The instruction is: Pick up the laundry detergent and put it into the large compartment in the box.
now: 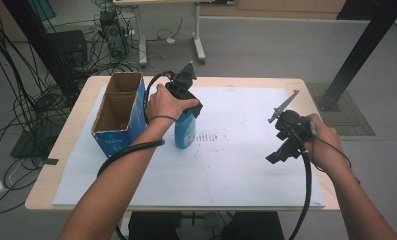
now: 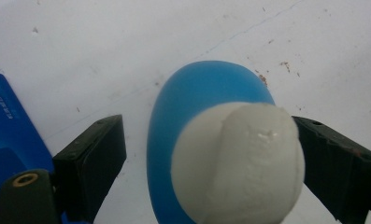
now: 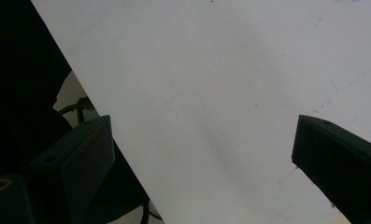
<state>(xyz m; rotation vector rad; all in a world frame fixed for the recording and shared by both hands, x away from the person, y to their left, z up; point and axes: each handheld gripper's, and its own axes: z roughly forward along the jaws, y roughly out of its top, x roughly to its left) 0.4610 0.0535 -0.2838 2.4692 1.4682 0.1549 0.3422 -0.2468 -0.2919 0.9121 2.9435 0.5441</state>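
High view puts one blue bottle (image 1: 185,131) standing on the white sheet (image 1: 236,165), at about nine o'clock from the table's middle, just beside the one open cardboard box (image 1: 120,112) with its two compartments. The left gripper (image 1: 187,107) hangs over the bottle from above. Left gripper view looks straight down on the white cap (image 2: 239,163): one jaw lies against the cap's three o'clock side, the other stands clear at nine o'clock, so the cap sits between the jaws without yet being pinched. To grip well, I would centre the jaws on the cap, close evenly, then lift straight up so the bottle does not tip into the box. The right gripper (image 1: 282,150), one of two, waits at four o'clock, jaws spread over bare sheet, grasping nothing.
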